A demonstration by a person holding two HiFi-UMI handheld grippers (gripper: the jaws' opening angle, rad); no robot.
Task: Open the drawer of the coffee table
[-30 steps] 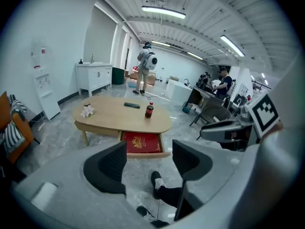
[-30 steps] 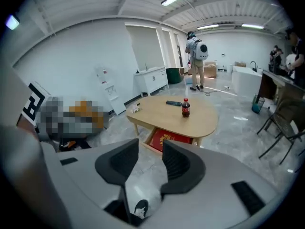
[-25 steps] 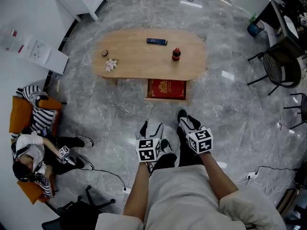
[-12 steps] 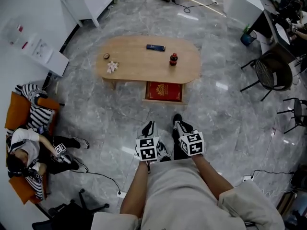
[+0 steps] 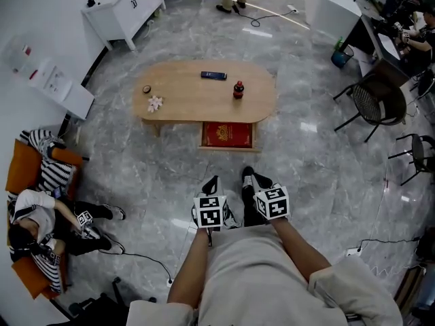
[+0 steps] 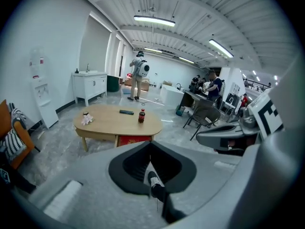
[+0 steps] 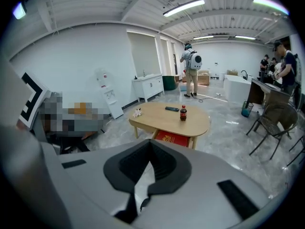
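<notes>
The coffee table [image 5: 183, 102]'s open drawer [image 5: 226, 147] holds a red box [image 5: 227, 134]; a bottle [image 5: 238, 89] and remote [image 5: 213, 75] sit on top. Well apart, the left gripper [image 5: 211, 183] and right gripper [image 5: 249, 177] are clenched, empty.

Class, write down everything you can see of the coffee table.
The coffee table has an oval top of light wood on wooden legs and stands on the grey marble floor. A drawer under its near edge is pulled out, showing red inside. A dark bottle, a remote, a white scrap and a small disc rest on top.
</notes>
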